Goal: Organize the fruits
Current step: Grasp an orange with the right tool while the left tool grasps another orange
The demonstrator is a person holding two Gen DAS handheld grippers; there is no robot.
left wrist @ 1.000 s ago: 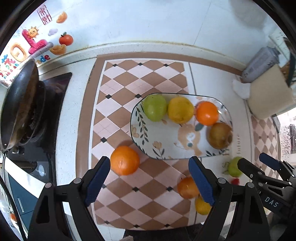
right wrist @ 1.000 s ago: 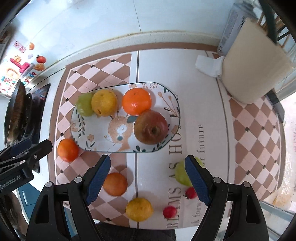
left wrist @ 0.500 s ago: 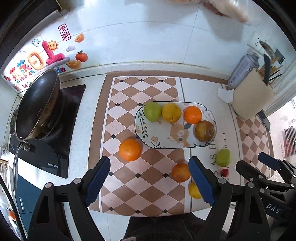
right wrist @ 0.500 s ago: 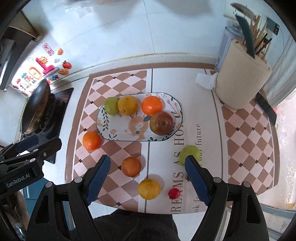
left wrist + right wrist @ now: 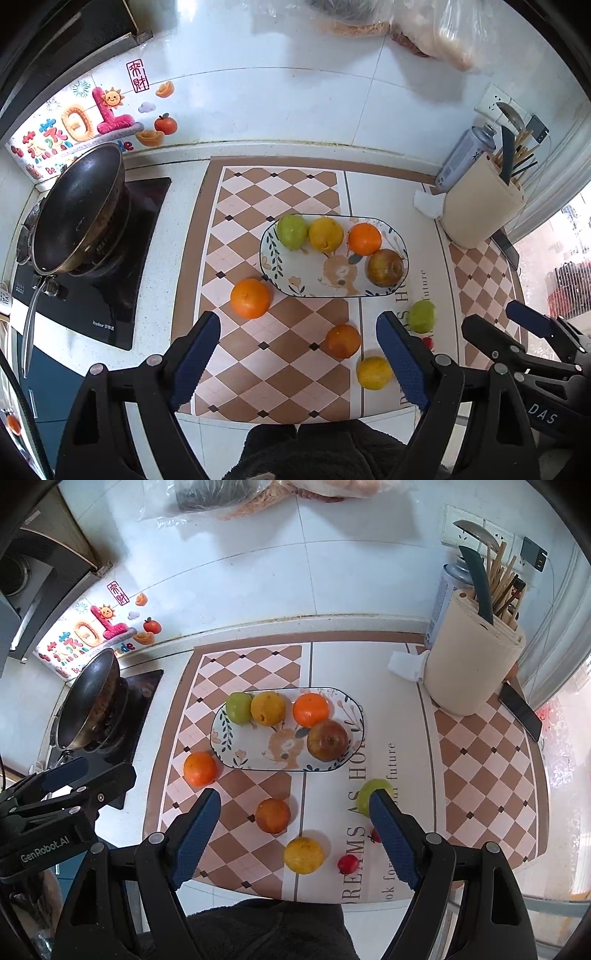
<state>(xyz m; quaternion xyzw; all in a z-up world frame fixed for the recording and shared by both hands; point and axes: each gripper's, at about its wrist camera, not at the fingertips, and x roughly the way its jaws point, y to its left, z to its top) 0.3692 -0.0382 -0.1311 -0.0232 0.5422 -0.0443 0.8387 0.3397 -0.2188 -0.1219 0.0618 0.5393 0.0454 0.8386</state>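
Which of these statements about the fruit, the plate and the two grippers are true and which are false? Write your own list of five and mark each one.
1. Four fruits lie on the plate. True.
2. The left gripper holds an orange. False: it is open and holds nothing.
3. A green fruit lies on the mat off the plate. True.
4. The pan sits on the plate. False: it sits on the stove, left of the mat.
5. The right gripper is open. True.
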